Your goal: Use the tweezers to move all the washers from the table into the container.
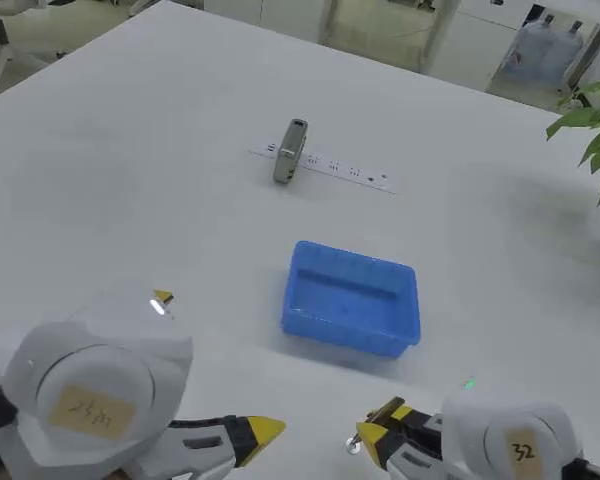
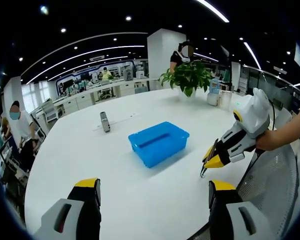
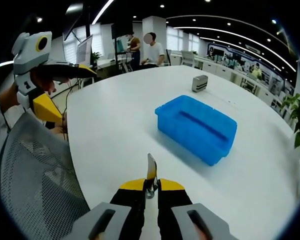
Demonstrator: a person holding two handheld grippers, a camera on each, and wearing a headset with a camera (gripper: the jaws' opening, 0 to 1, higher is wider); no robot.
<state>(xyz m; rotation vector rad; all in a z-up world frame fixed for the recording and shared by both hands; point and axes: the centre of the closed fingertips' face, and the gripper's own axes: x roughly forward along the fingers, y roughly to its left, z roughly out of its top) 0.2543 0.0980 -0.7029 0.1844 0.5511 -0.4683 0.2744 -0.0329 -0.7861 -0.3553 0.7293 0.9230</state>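
Right gripper [image 3: 150, 189] is clamped on the tweezers [image 3: 151, 171], tips bare; left gripper [image 2: 154, 184] gapes empty. The washers [image 1: 342, 170], faint dots in a left-right row, lie far past the blue container [image 1: 352, 297], ahead of the right gripper

White left tool [image 1: 216, 364] and right tool [image 1: 380, 426] bear yellow tips, labels.

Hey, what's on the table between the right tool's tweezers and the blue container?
Nothing. In the right gripper view, bare white table runs from the tweezers held in the right tool to the blue container; the head view agrees.
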